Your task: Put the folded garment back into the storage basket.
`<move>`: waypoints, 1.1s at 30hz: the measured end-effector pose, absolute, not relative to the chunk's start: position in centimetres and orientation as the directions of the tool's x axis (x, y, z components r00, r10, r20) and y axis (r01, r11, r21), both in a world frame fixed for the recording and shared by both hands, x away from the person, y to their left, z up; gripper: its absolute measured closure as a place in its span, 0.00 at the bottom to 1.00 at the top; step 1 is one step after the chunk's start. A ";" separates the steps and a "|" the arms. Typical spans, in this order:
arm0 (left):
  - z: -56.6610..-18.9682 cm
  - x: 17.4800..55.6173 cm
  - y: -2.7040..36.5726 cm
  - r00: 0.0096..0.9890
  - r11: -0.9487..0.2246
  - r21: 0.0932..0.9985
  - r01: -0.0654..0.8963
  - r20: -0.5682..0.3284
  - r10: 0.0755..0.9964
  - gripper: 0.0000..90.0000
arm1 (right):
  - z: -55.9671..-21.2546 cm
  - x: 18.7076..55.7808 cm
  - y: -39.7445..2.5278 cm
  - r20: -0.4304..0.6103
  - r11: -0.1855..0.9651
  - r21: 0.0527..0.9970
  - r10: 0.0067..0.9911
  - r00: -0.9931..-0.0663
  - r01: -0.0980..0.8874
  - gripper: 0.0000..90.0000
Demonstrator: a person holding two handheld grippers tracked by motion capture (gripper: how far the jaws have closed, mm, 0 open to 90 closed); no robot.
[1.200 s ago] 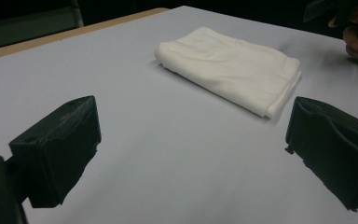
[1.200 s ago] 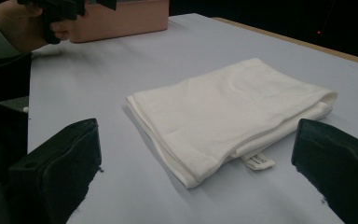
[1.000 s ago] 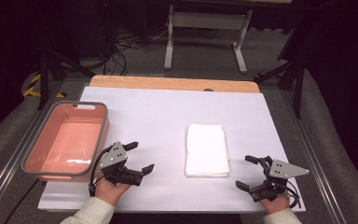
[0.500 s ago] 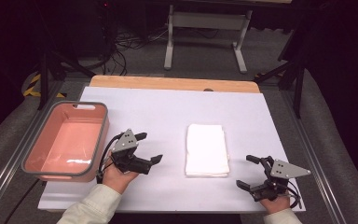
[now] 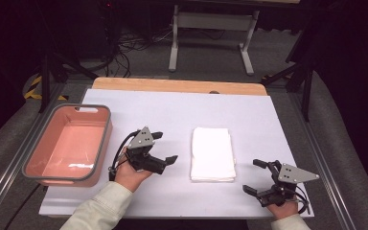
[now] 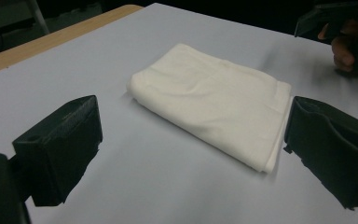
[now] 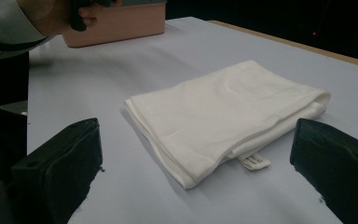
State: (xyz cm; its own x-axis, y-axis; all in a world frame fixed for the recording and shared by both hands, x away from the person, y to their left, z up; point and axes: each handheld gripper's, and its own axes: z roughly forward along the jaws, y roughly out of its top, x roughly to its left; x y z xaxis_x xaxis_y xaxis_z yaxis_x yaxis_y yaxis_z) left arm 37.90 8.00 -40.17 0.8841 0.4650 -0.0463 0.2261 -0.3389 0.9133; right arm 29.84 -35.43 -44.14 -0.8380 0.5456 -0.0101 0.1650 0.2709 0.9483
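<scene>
A folded white cloth [image 5: 212,153] lies flat on the white table sheet [image 5: 172,110], right of centre. My left gripper [image 5: 165,147] is open just left of the cloth, jaws pointing toward it and nothing between them. In the left gripper view the cloth [image 6: 214,100] lies ahead between the two black jaws, which stand wide apart. My right gripper [image 5: 253,176] is open near the front edge, right of the cloth's near corner. In the right gripper view the cloth [image 7: 223,114] shows a small label [image 7: 254,161] at its near edge.
A pink tub [image 5: 69,143] with a grey rim stands at the left of the table, with nothing inside it. A wooden strip [image 5: 177,85] runs along the table's far edge. Dark floor, cables and a stand leg lie beyond.
My left gripper has moved right and a little forward, from near the tub toward the cloth. The right gripper has stayed in place.
</scene>
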 end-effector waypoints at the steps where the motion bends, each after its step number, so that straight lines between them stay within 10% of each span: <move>1: -40.1 38.0 7.8 0.884 -0.338 0.913 0.230 -0.050 0.465 0.05 | -44.1 29.8 -35.4 -0.010 0.271 0.948 0.545 -0.838 0.165 0.03; 33: -40.6 41.8 1.9 0.900 -0.350 0.906 0.237 -0.069 0.430 0.06 | -44.3 30.0 -35.4 0.006 0.268 0.948 0.527 -0.850 0.173 0.03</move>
State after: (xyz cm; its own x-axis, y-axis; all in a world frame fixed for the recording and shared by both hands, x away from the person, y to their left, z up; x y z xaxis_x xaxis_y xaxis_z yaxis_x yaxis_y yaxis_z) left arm 41.77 1.86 -40.59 0.9000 0.4303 -0.0691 0.2367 -0.3496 0.9065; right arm 29.99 -35.44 -44.30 -0.8498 0.5270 0.0059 0.1725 0.2676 0.9480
